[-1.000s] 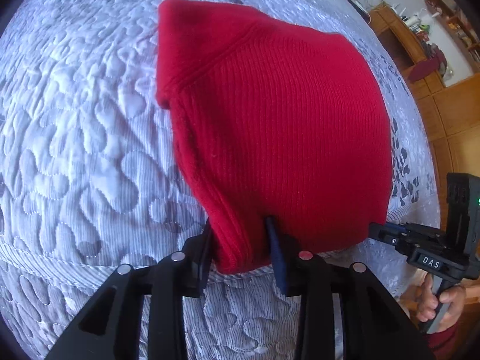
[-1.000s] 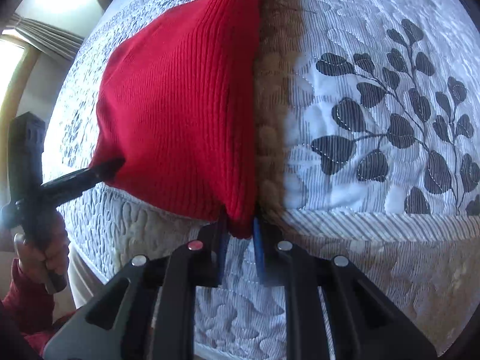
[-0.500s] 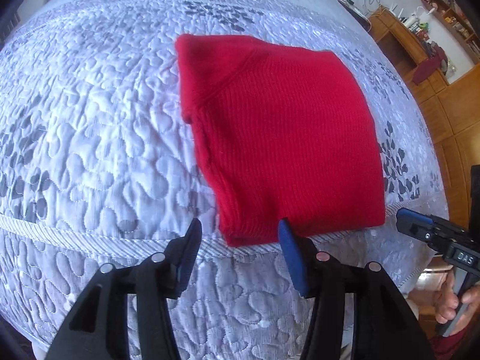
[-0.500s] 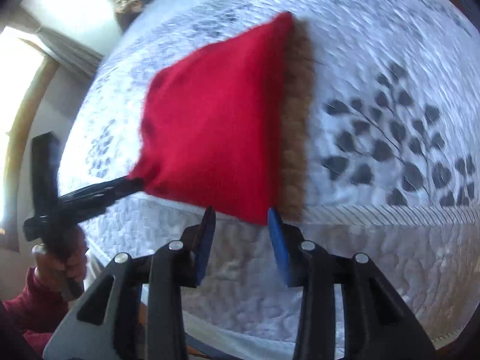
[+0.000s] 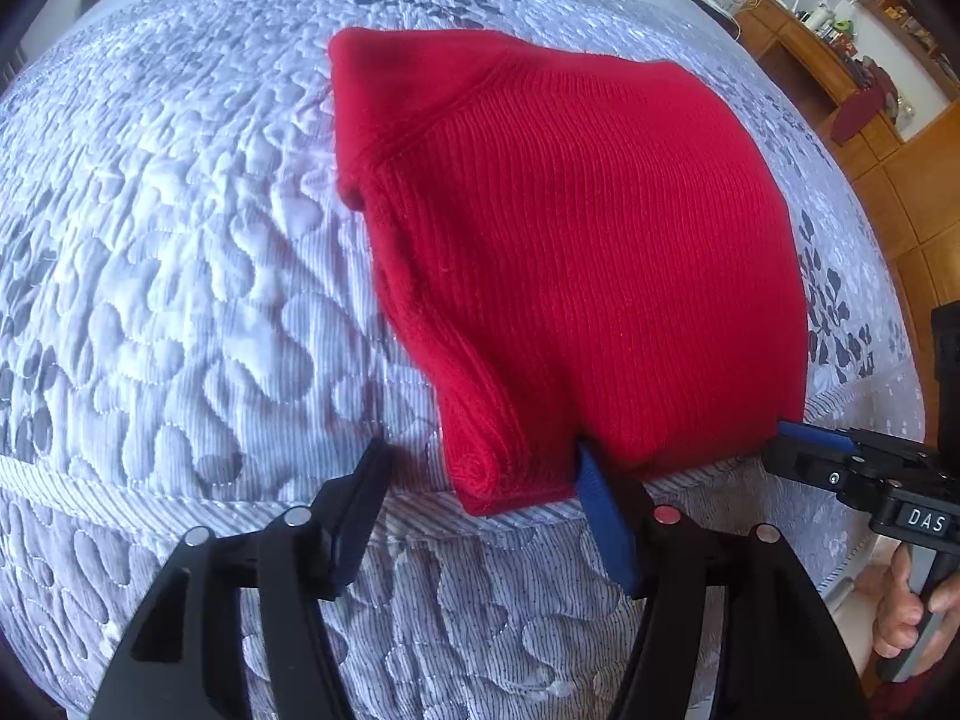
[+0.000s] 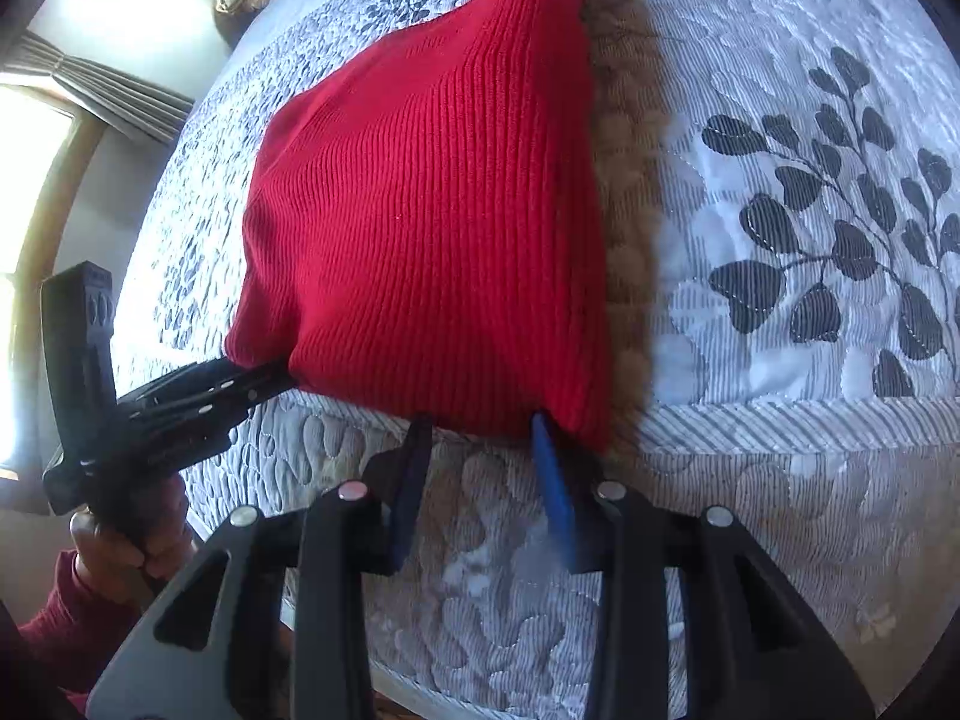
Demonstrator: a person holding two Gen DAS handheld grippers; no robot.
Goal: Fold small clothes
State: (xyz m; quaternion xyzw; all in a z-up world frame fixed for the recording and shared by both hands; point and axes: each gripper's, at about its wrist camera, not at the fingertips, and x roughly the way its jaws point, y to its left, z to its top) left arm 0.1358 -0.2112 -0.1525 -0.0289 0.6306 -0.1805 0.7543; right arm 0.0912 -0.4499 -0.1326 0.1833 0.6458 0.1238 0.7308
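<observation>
We read "DAS" on our right gripper (image 5: 786, 429); its fingers are closing, our left gripper's (image 5: 480, 468) opening, at the soft, ribbed red knit (image 5: 570, 252) on the bumpy bed (image 5: 180, 300).

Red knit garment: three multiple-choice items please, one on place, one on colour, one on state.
1. The red knit garment lies: A on the quilted bedspread; B on the floor; C on a chair.
2. The bedspread's leaf print is: A green; B dark grey; C red.
3. The garment is: A on a hanger; B spread flat, sleeves out; C folded compactly.
Answers: 1 A, quilting surrounds it. 2 B, dark grey leaves show in the right wrist view. 3 C, layers stack at its near corner.
</observation>
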